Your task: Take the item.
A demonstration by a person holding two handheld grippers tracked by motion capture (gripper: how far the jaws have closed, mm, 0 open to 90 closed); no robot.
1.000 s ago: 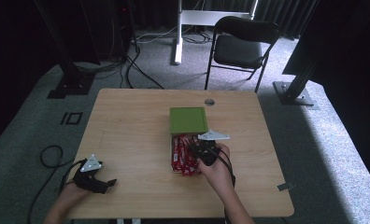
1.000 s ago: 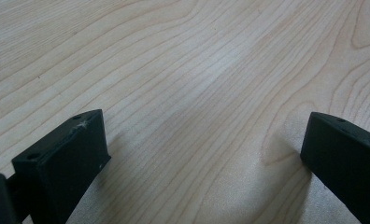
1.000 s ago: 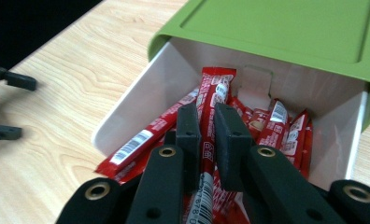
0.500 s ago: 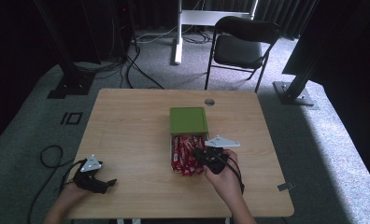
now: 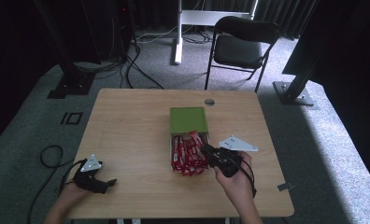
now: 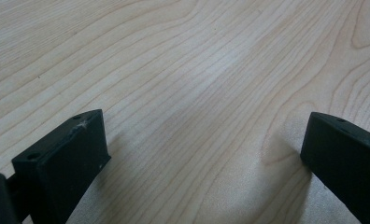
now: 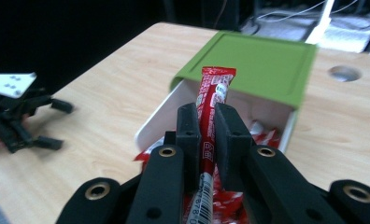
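A white box (image 5: 170,140) with a green lid (image 5: 188,119) slid halfway back stands mid-table, with several red snack sticks (image 5: 185,151) spilling out of its near end. My right gripper (image 5: 206,151) is at the box's right near corner, shut on one red snack stick (image 7: 212,100) that points up between its jaws over the open box (image 7: 157,119). Behind it is the green lid (image 7: 262,60). My left gripper (image 5: 109,183) rests low on the table's near left, open, with bare wood between its fingers (image 6: 75,154).
A round cable hole (image 5: 209,101) sits in the table's far edge. A folding chair (image 5: 241,46) stands beyond the table. The left gripper (image 7: 15,116) lies far off to the left in the right gripper view. Cables trail on the floor at left.
My right gripper has drawn back to the right and toward the near edge with the red stick, lifting it off the pile. The left gripper has stayed put.
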